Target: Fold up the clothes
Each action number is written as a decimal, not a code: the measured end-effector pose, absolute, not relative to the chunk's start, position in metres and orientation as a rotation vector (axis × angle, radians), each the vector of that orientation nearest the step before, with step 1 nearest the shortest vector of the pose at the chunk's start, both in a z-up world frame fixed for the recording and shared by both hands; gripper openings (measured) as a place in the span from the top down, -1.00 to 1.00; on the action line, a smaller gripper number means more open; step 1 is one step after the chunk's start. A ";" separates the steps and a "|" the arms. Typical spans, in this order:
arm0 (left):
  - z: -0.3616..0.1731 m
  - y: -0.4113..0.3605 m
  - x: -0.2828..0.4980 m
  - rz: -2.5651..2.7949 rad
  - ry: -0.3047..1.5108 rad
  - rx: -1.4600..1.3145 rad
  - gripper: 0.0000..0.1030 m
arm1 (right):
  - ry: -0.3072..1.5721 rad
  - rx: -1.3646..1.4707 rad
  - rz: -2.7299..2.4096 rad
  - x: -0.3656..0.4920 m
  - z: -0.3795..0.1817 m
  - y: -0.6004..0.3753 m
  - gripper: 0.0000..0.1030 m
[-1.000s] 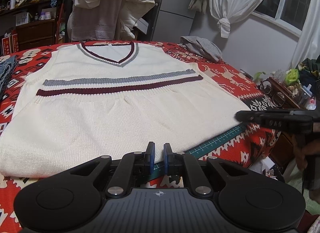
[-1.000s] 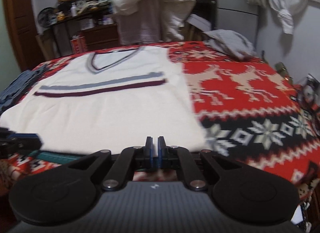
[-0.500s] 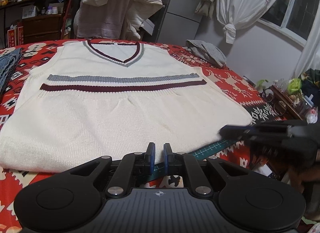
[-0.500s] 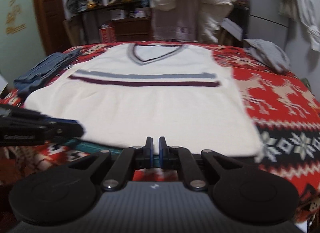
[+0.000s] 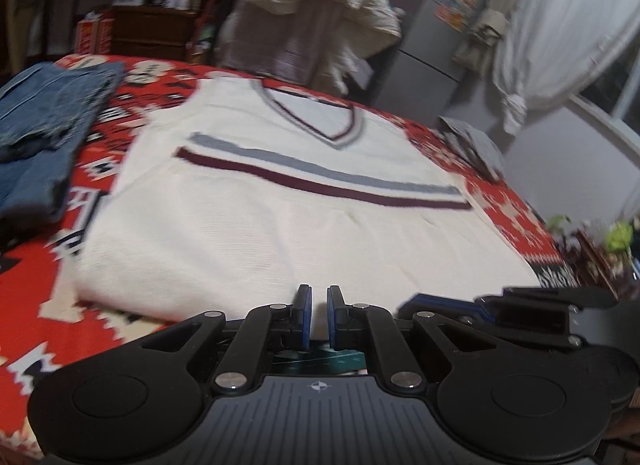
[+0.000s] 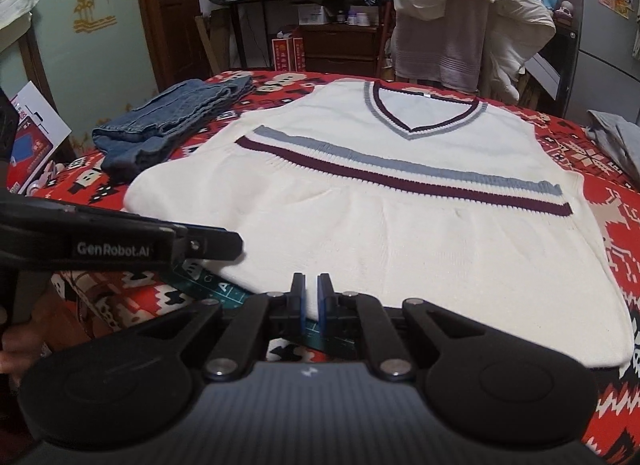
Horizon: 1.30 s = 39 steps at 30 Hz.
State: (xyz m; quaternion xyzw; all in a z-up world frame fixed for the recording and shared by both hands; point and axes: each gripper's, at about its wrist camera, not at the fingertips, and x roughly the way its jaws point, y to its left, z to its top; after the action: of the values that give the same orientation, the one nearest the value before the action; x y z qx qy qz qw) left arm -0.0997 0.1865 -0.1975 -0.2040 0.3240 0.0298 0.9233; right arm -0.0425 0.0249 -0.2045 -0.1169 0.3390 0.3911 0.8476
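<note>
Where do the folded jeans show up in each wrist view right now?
Left wrist view: the folded jeans lie at the far left edge, left of the cream vest.
Right wrist view: the jeans sit upper left, beyond the vest's left shoulder.
Shared landmark: the vest's maroon stripe.

We see the vest (image 6: 384, 217) lying flat on the blanket (image 6: 624, 225), and we place everything else from it. Folded jeans (image 6: 168, 125) lie on the blanket just left of the vest. A crumpled garment (image 6: 618, 141) lies to its right, apart. Behind the vest stands a chair (image 6: 460, 41) draped with clothes. A cutting mat (image 6: 224, 289) lies under the vest's near hem.
</note>
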 end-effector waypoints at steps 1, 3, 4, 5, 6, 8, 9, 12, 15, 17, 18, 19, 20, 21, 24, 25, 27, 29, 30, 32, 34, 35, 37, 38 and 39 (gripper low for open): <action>-0.197 0.190 -0.102 0.080 0.663 -0.430 0.86 | 0.718 -0.244 0.823 -0.041 -0.205 0.024 0.88; -0.197 0.196 -0.107 0.124 0.657 -0.450 0.89 | 0.725 -0.239 0.820 -0.038 -0.207 0.023 0.88; -0.197 0.200 -0.110 0.150 0.650 -0.458 0.90 | 0.727 -0.236 0.818 -0.037 -0.207 0.023 0.88; -0.197 0.203 -0.113 0.176 0.643 -0.466 0.90 | 0.728 -0.233 0.815 -0.037 -0.207 0.022 0.88; -0.197 0.206 -0.116 0.203 0.636 -0.475 0.90 | 0.729 -0.232 0.813 -0.036 -0.207 0.021 0.88; -0.198 0.217 -0.123 0.262 0.623 -0.505 0.90 | 0.729 -0.233 0.811 -0.036 -0.208 0.020 0.88; -0.200 0.224 -0.126 0.294 0.619 -0.526 0.90 | 0.728 -0.234 0.811 -0.036 -0.207 0.019 0.88; -0.199 0.239 -0.135 0.354 0.604 -0.557 0.95 | 0.728 -0.235 0.810 -0.036 -0.207 0.018 0.88; -0.198 0.253 -0.143 0.408 0.588 -0.585 0.95 | 0.730 -0.232 0.810 -0.035 -0.207 0.018 0.88; -0.195 0.256 -0.148 0.424 0.583 -0.568 0.95 | 0.730 -0.230 0.810 -0.035 -0.208 0.018 0.88; -0.194 0.258 -0.148 0.427 0.583 -0.552 0.95 | 0.729 -0.230 0.810 -0.035 -0.208 0.017 0.88; -0.194 0.258 -0.148 0.434 0.587 -0.533 0.95 | 0.729 -0.230 0.810 -0.035 -0.208 0.017 0.88; -0.193 0.260 -0.148 0.446 0.595 -0.518 0.92 | 0.730 -0.229 0.810 -0.035 -0.208 0.017 0.88; -0.193 0.261 -0.148 0.461 0.605 -0.505 0.81 | 0.730 -0.229 0.809 -0.035 -0.207 0.017 0.88; -0.193 0.267 -0.154 0.470 0.604 -0.526 0.78 | 0.725 -0.225 0.802 -0.035 -0.206 0.016 0.87; -0.192 0.268 -0.156 0.464 0.598 -0.527 0.80 | 0.720 -0.224 0.801 -0.035 -0.204 0.016 0.87; -0.187 0.263 -0.158 0.433 0.579 -0.508 0.81 | 0.707 -0.231 0.812 -0.036 -0.201 0.018 0.87; -0.184 0.256 -0.154 0.361 0.573 -0.478 0.81 | 0.703 -0.234 0.828 -0.036 -0.200 0.024 0.87; -0.183 0.250 -0.151 0.320 0.577 -0.455 0.81 | 0.705 -0.235 0.837 -0.036 -0.200 0.027 0.87; -0.183 0.234 -0.141 0.237 0.600 -0.400 0.81 | 0.704 -0.247 0.857 -0.037 -0.200 0.035 0.87; -0.185 0.218 -0.130 0.157 0.629 -0.346 0.81 | 0.701 -0.261 0.880 -0.040 -0.201 0.042 0.87; -0.187 0.211 -0.125 0.129 0.646 -0.322 0.81 | 0.703 -0.267 0.889 -0.041 -0.202 0.045 0.87; -0.191 0.200 -0.119 0.112 0.679 -0.274 0.81 | 0.707 -0.278 0.892 -0.042 -0.204 0.045 0.87; -0.192 0.197 -0.118 0.114 0.686 -0.257 0.80 | 0.709 -0.277 0.888 -0.042 -0.205 0.043 0.88; -0.193 0.196 -0.119 0.119 0.690 -0.243 0.79 | 0.710 -0.273 0.878 -0.041 -0.205 0.039 0.88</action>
State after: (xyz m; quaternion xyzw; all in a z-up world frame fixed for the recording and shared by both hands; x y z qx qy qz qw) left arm -0.1187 0.1961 -0.1929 -0.1187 0.3370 0.0581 0.9322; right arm -0.0407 0.0388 -0.2052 -0.1291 0.3356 0.4145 0.8360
